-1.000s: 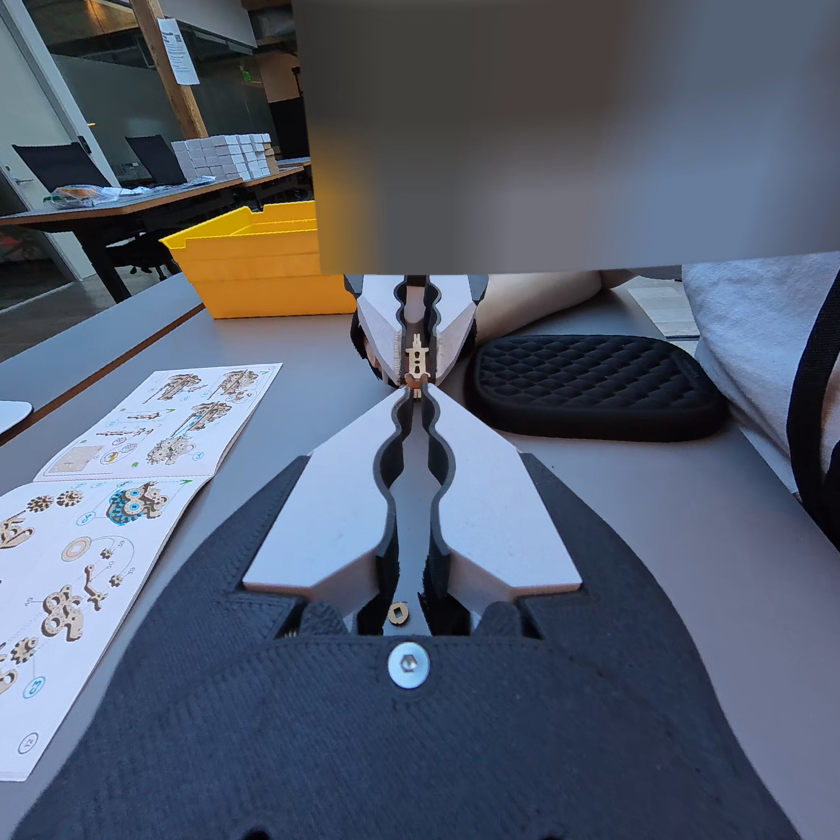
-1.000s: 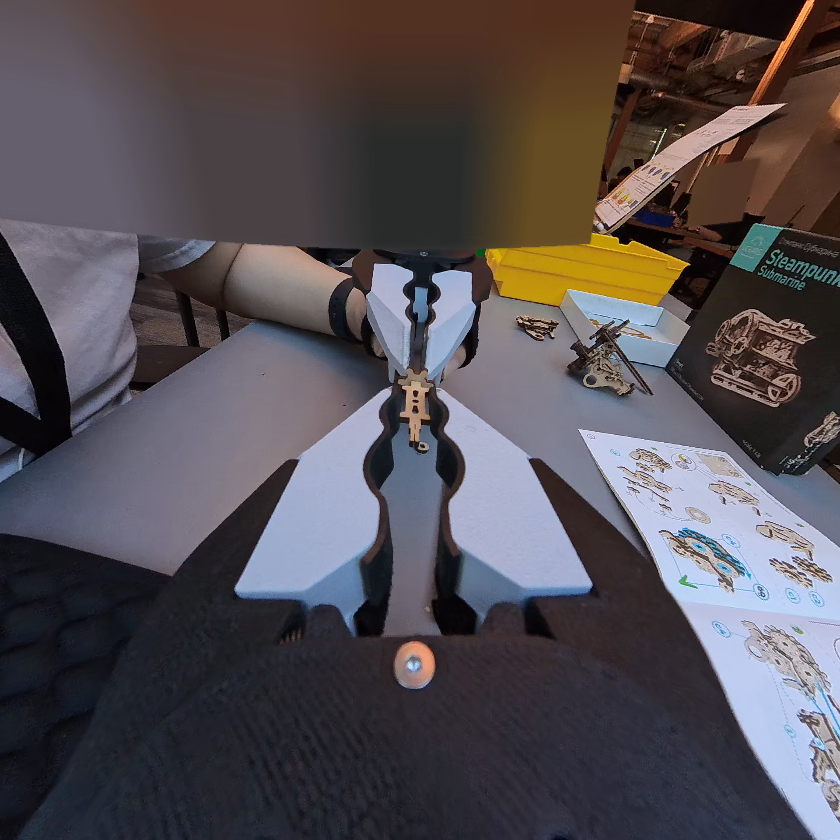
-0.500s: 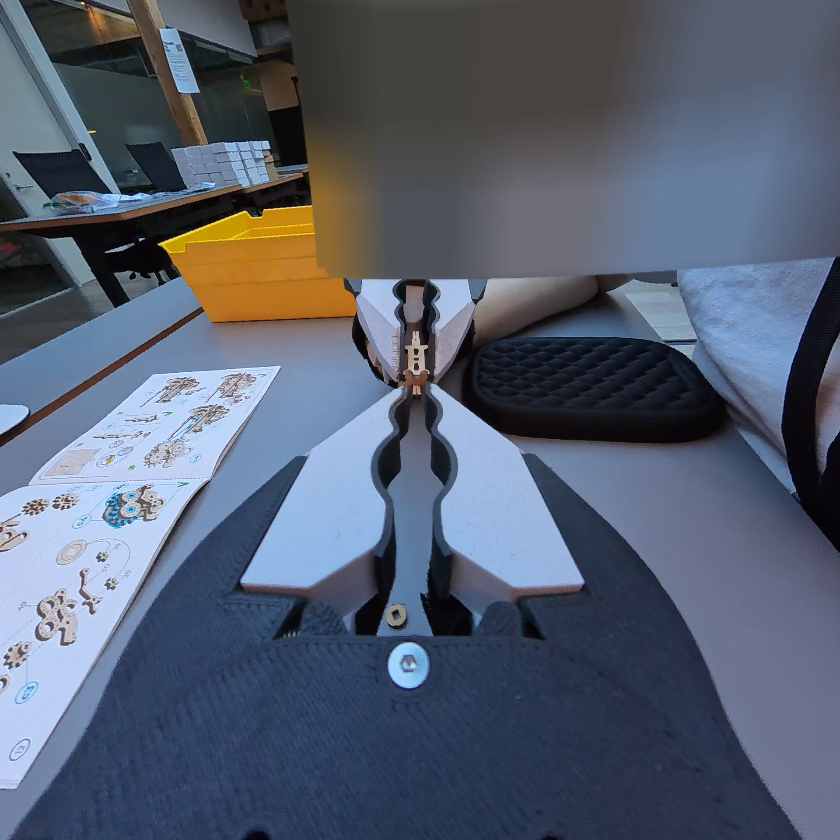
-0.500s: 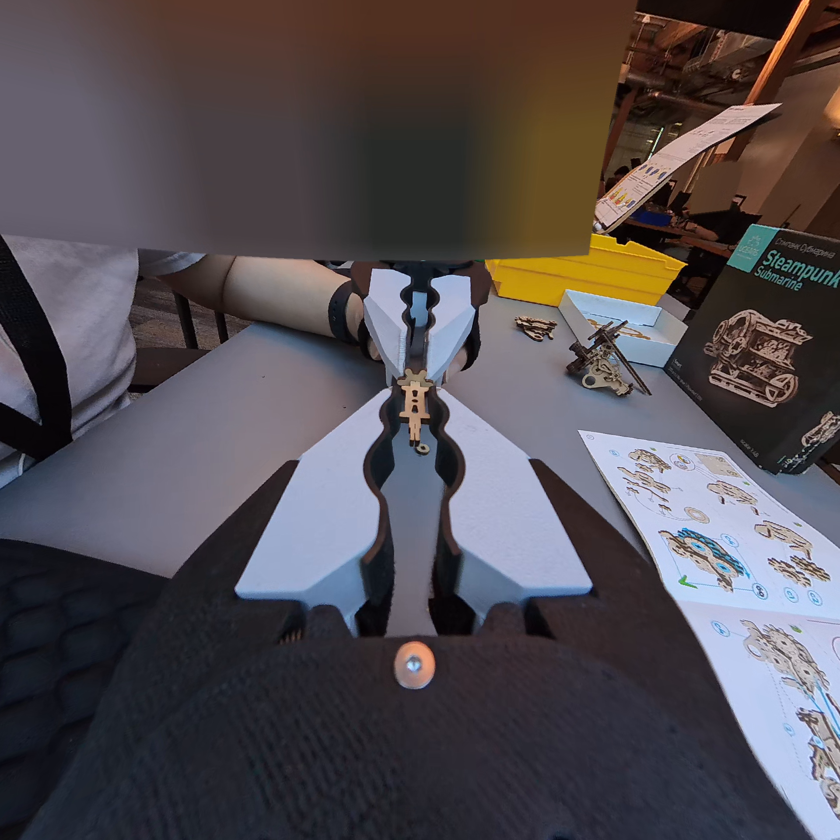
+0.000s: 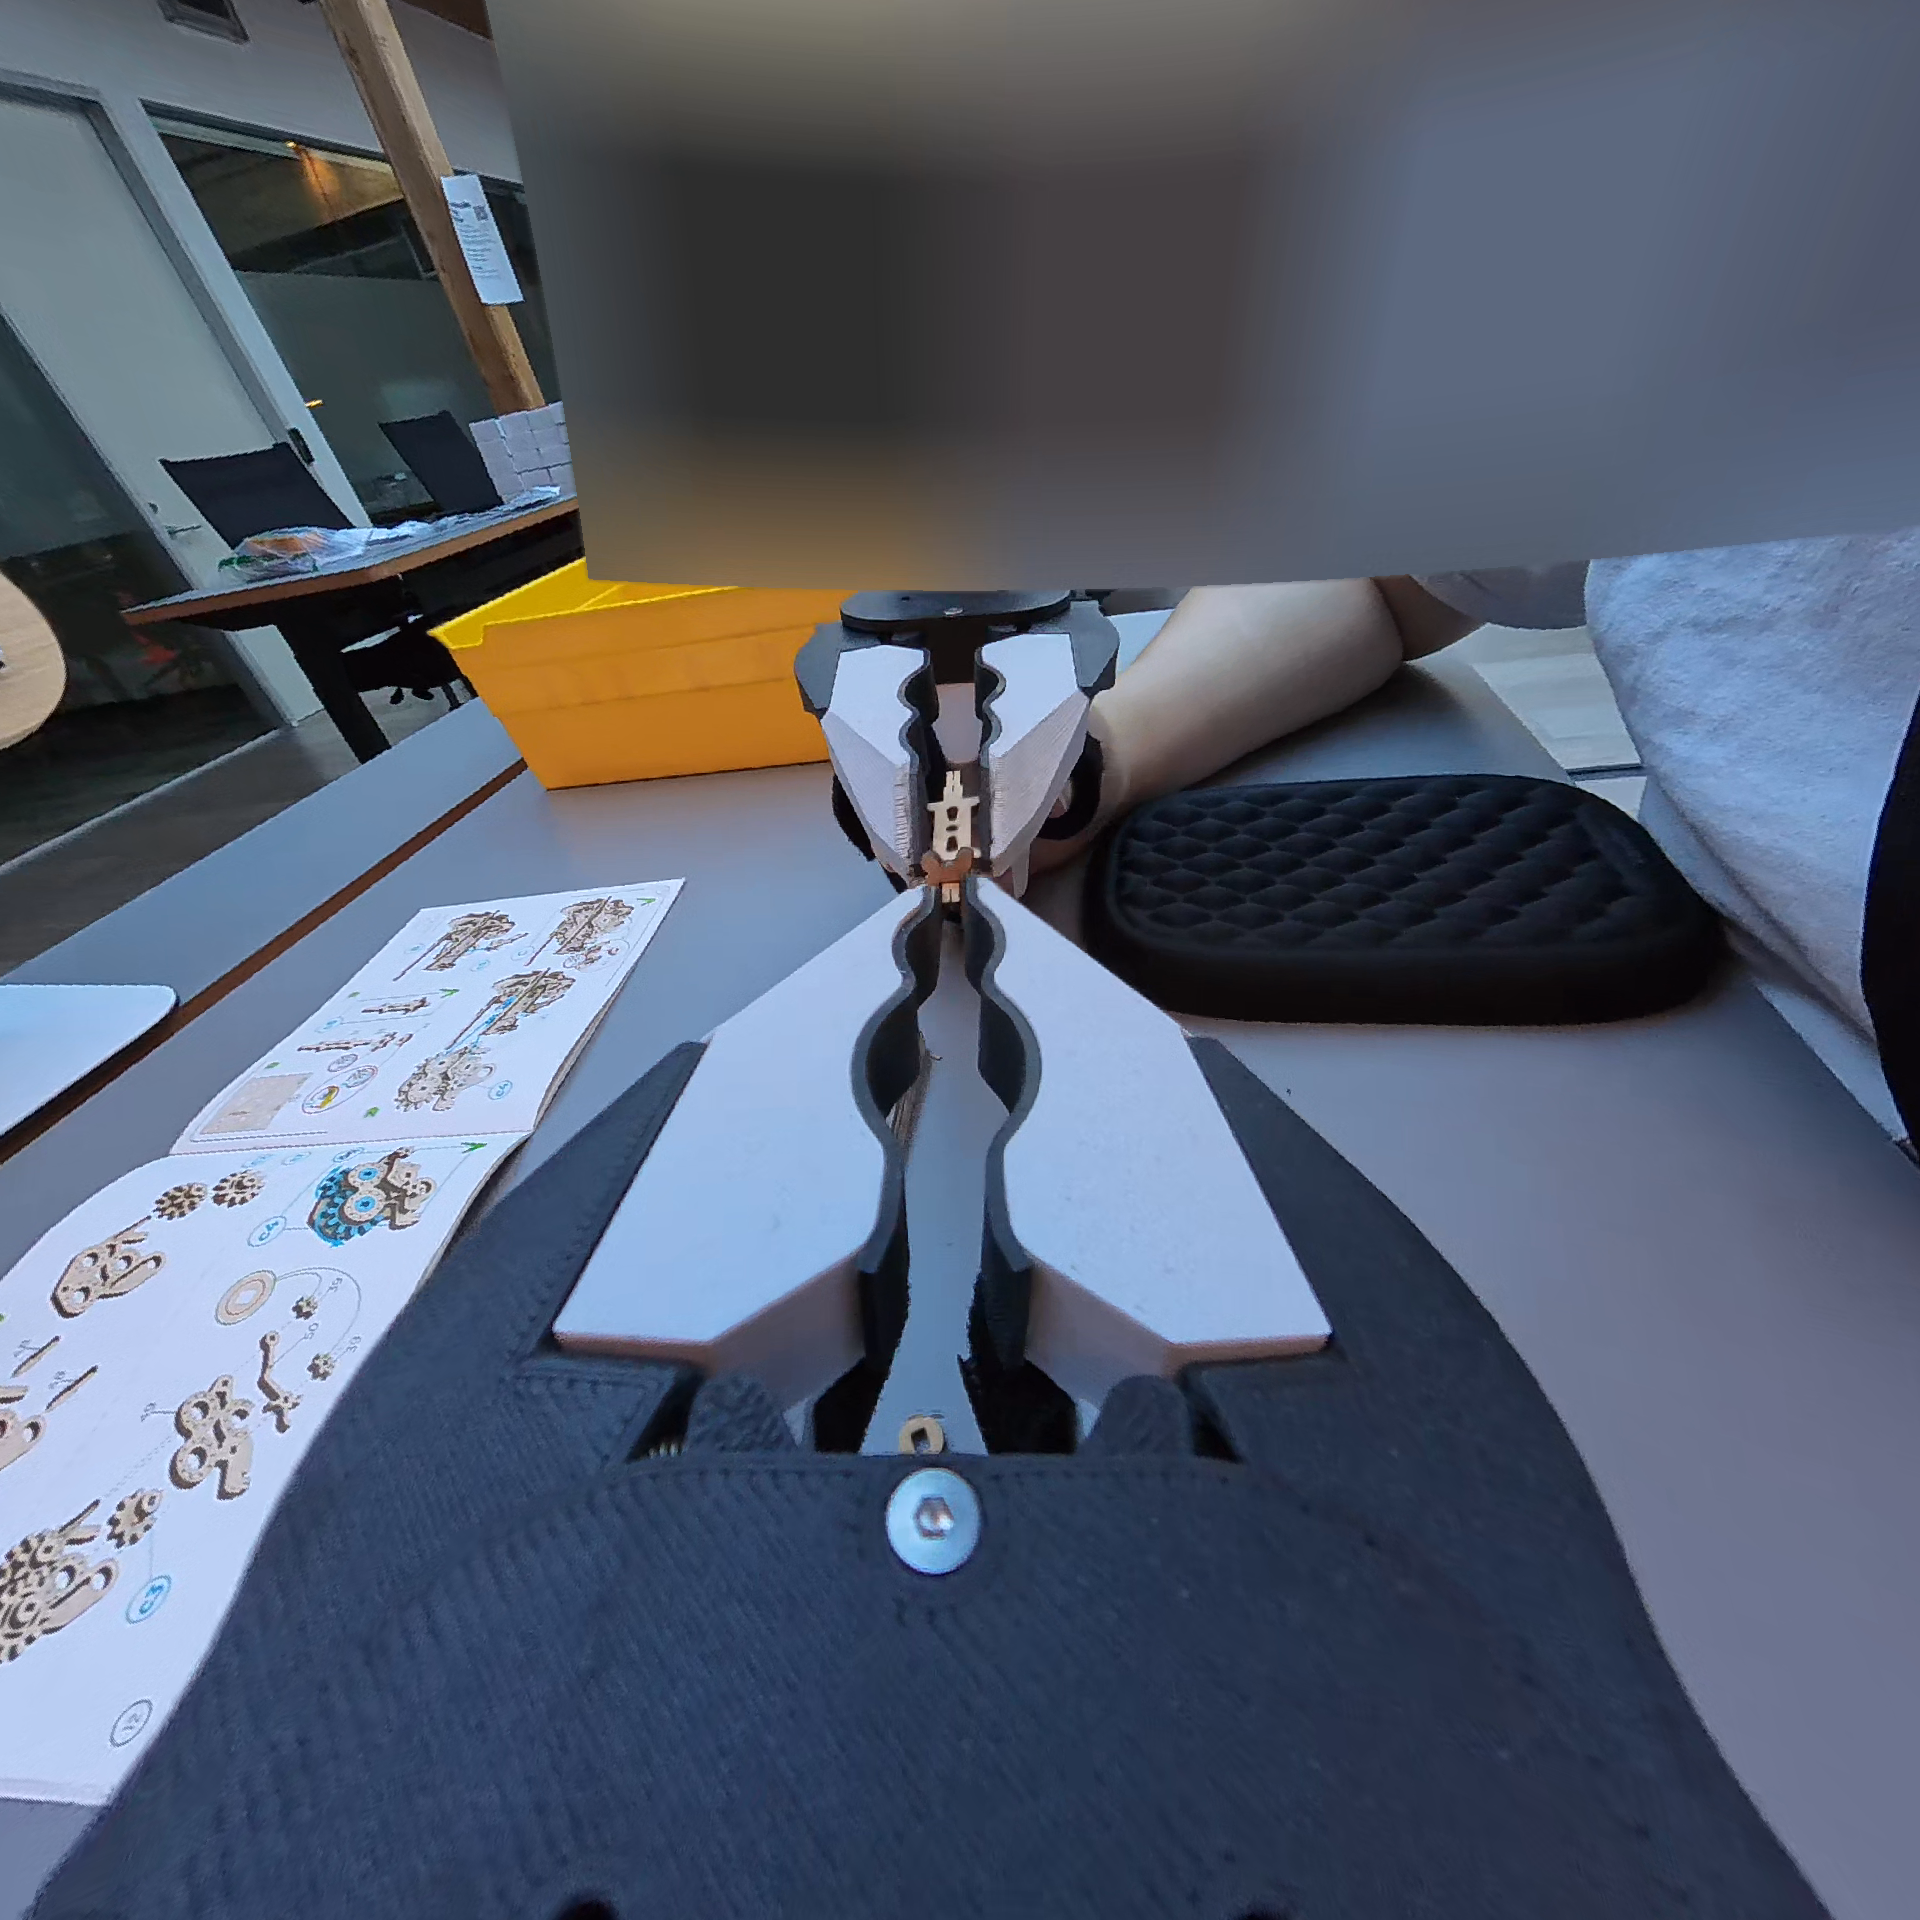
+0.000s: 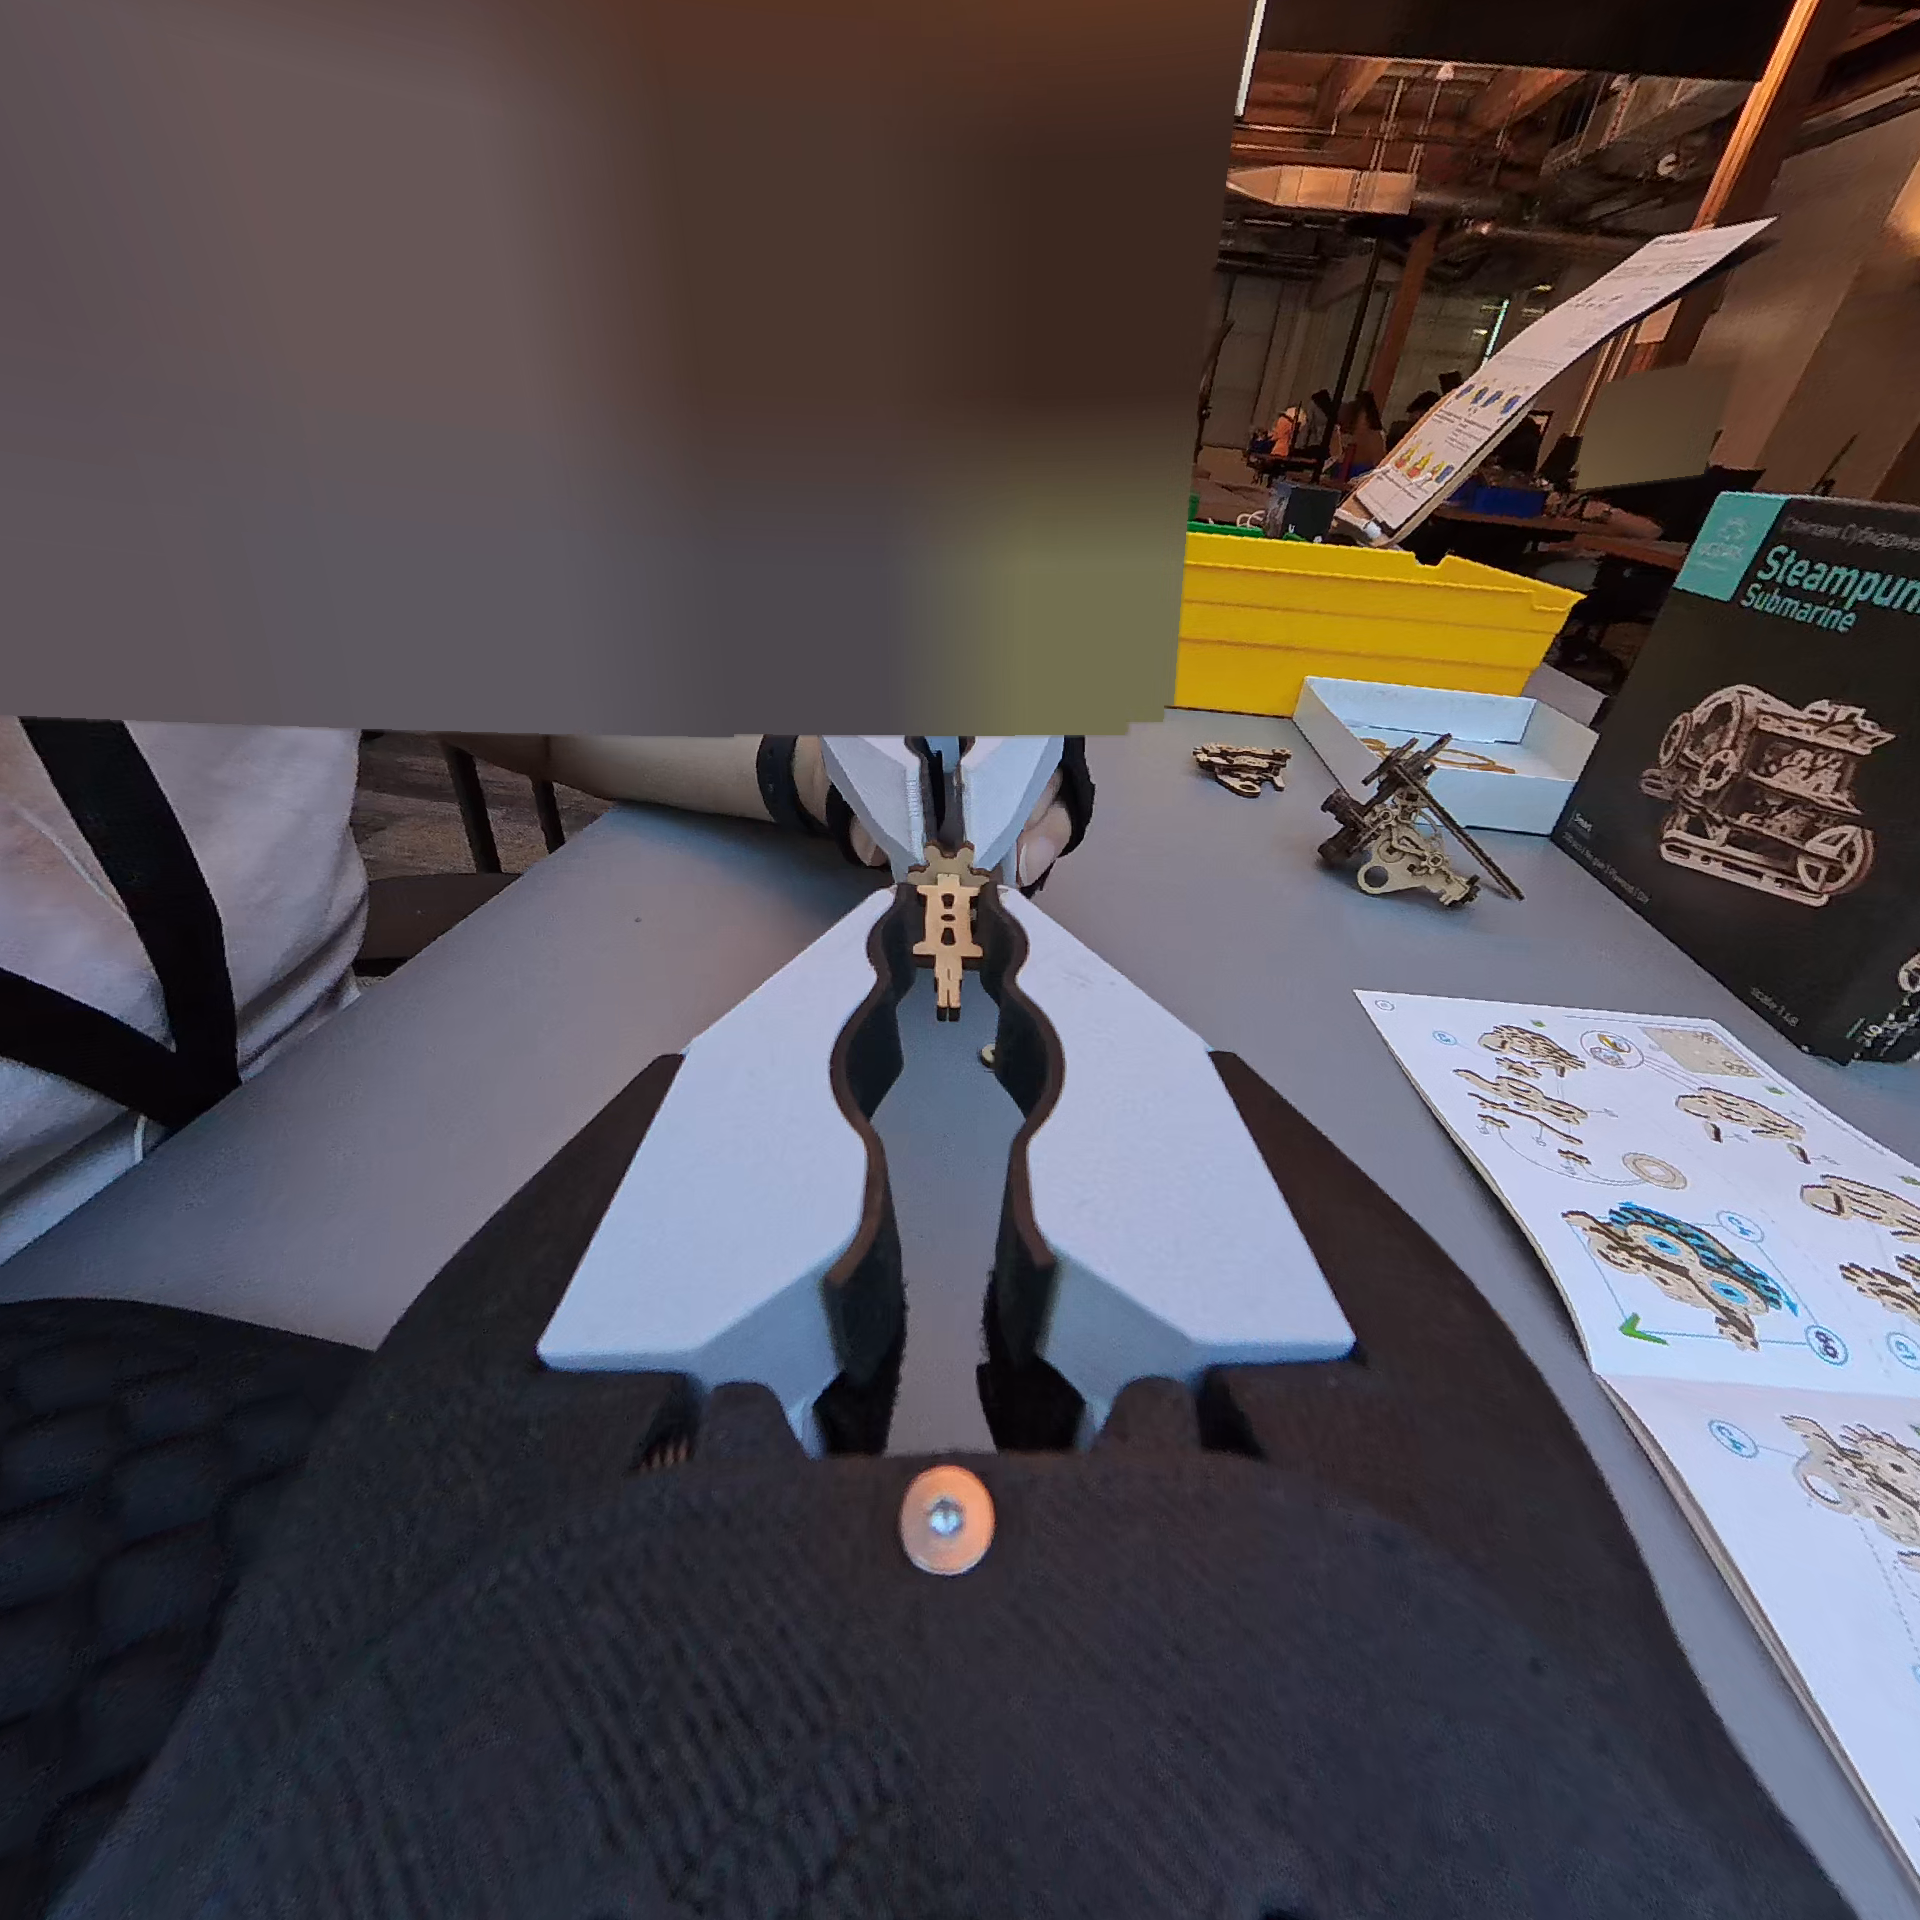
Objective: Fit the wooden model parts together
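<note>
A slim wooden model piece (image 6: 948,935), pale and ladder-like with small cut-outs, sits clamped between the fingertips of the right gripper (image 6: 948,914), its long axis running along the fingers and its far end meeting a small lobed wooden part (image 6: 945,860). That lobed part is pinched at the tips of the left gripper (image 5: 945,899), whose fingers are almost fully closed, leaving only a thin slit. The two grippers face each other tip to tip above the grey table (image 5: 1558,1195).

Only the right wrist view shows a half-built wooden mechanism (image 6: 1397,842), a white tray (image 6: 1340,717), the dark kit box (image 6: 1766,790) and a loose wooden bit (image 6: 987,1055) on the table under the fingers. Only the left wrist view shows the whole black quilted pad (image 5: 1392,904), and a small wooden ring (image 5: 920,1436) lying at the base of its fingers.

Both views show the open instruction booklet (image 5: 312,1195) and yellow bins (image 5: 665,686). Behind stand office desks, chairs and glass walls.
</note>
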`<state>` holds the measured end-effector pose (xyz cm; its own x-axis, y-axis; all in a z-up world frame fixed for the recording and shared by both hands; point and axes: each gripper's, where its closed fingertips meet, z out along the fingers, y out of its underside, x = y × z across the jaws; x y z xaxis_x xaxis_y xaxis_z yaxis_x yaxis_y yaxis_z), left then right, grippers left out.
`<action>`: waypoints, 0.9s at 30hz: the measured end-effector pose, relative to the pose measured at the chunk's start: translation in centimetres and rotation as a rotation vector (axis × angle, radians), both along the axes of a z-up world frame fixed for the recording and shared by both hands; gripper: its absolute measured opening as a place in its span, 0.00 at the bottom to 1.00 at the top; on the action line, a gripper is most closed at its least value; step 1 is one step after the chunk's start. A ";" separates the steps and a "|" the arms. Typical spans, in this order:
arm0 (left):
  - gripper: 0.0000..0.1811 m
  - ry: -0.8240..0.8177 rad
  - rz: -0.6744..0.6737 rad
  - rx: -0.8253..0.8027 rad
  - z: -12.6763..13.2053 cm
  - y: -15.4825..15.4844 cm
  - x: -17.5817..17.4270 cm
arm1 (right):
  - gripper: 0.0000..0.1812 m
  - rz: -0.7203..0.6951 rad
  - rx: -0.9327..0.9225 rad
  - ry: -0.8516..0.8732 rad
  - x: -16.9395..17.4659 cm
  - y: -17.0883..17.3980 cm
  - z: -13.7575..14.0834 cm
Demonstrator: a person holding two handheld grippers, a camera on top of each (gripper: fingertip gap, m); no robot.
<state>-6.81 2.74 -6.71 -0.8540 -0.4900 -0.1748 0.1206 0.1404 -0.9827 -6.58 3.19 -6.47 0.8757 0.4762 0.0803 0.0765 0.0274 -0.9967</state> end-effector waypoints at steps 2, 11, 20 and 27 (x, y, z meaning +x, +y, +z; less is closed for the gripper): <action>0.00 0.000 0.011 -0.008 0.2 0.0 0.1 | 0.05 -0.007 0.002 0.011 0.0 0.0 0.1; 0.00 -0.014 0.046 -0.005 0.3 0.0 0.3 | 0.05 -0.041 0.001 0.014 0.3 0.1 0.3; 0.00 -0.018 0.094 -0.009 0.3 0.3 0.8 | 0.05 -0.092 -0.005 0.008 0.8 0.4 0.3; 0.00 -0.037 0.111 0.007 0.2 0.5 1.1 | 0.05 -0.086 -0.017 0.002 0.9 0.5 0.2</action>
